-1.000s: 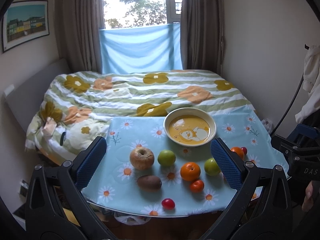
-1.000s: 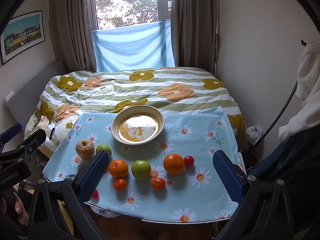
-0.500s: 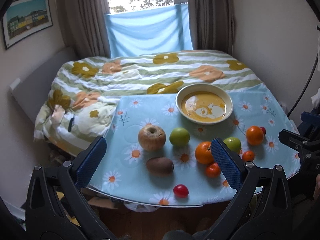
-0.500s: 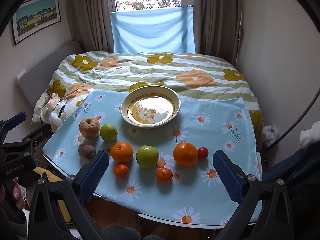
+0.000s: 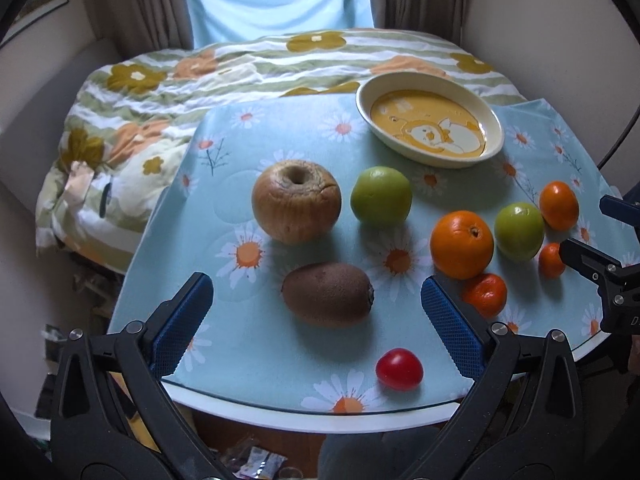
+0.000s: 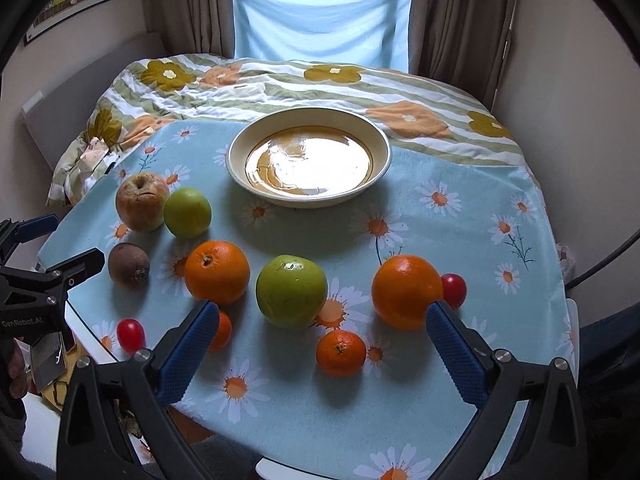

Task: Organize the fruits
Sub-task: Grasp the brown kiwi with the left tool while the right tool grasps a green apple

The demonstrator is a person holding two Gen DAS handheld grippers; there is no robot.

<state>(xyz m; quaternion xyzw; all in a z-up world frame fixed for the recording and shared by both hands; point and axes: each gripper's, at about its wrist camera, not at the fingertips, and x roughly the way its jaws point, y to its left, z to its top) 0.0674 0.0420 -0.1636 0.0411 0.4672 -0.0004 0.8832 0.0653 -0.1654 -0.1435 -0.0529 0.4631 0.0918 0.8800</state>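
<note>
The left gripper hangs with its jaws spread wide and empty, a red cherry tomato lying near the table edge between its blue pads and a brown kiwi just beyond. The right gripper is likewise released, holding nothing, over a small mandarin and a green apple. An orange sits left of that apple, another orange right of it, touching a second cherry tomato. Farther back, a wrinkled tan apple and a second green apple sit side by side. The empty yellow bowl stands at the far side of the daisy tablecloth, with the flowered bedspread beyond.
</note>
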